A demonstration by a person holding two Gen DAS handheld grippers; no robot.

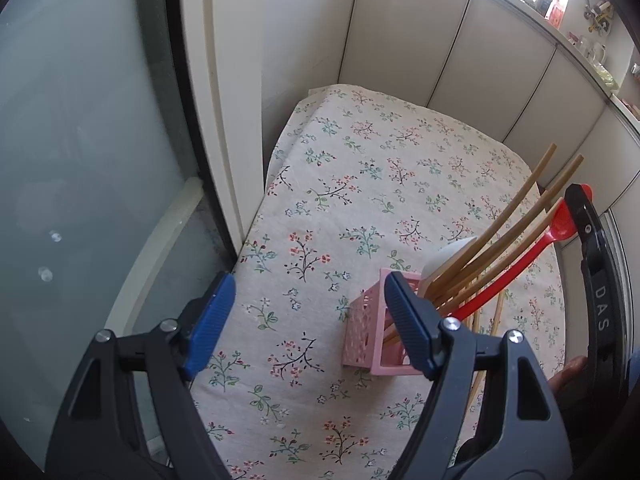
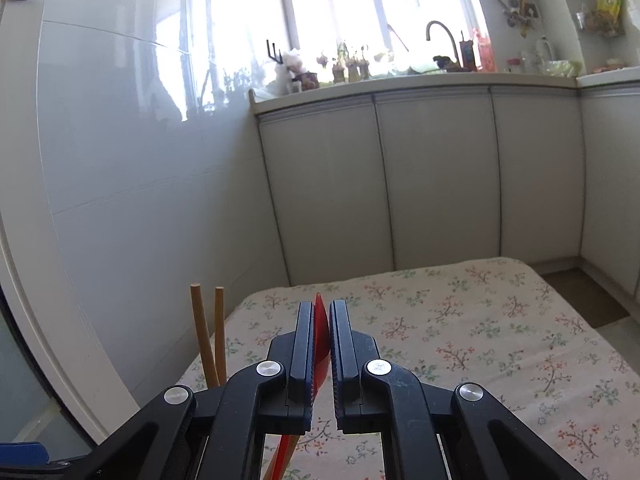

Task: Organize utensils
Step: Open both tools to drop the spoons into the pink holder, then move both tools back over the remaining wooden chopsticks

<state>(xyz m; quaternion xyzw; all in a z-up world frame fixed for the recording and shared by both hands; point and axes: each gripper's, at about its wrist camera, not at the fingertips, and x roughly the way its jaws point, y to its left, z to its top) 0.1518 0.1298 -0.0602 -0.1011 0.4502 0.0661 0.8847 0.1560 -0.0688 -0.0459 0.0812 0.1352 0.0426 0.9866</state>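
The only writing you are getting is "DAS" (image 1: 601, 308), running in pale letters down the black body of your right gripper (image 1: 580, 200) at the right edge of the left wrist view.

Your left gripper (image 1: 308, 320) is hanging wide open over the floral tablecloth (image 1: 320, 184), gripping nothing; its right blue pad (image 1: 408, 320) is sitting in front of the pink basket (image 1: 366, 332), and you cannot tell whether they are touching.

Your right gripper (image 2: 320, 320) is clamping nearly shut on the bowl end of the red spoon (image 2: 321, 340), which is showing as a thin red sliver between the pads.

The left wrist view is giving you what the other is not: the pink basket standing on the cloth, the red spoon (image 1: 520, 264) slanting up out of it to the right gripper, wooden chopsticks (image 1: 500, 220) leaning out to the right, a white utensil (image 1: 448, 256) among them, and more chopsticks (image 1: 496, 312) lying on the cloth behind the basket.

The right wrist view is showing only two chopstick tips (image 2: 208, 328) left of the fingers, and it alone is showing the counter with the faucet (image 2: 442, 38) under the bright window (image 2: 360, 0).
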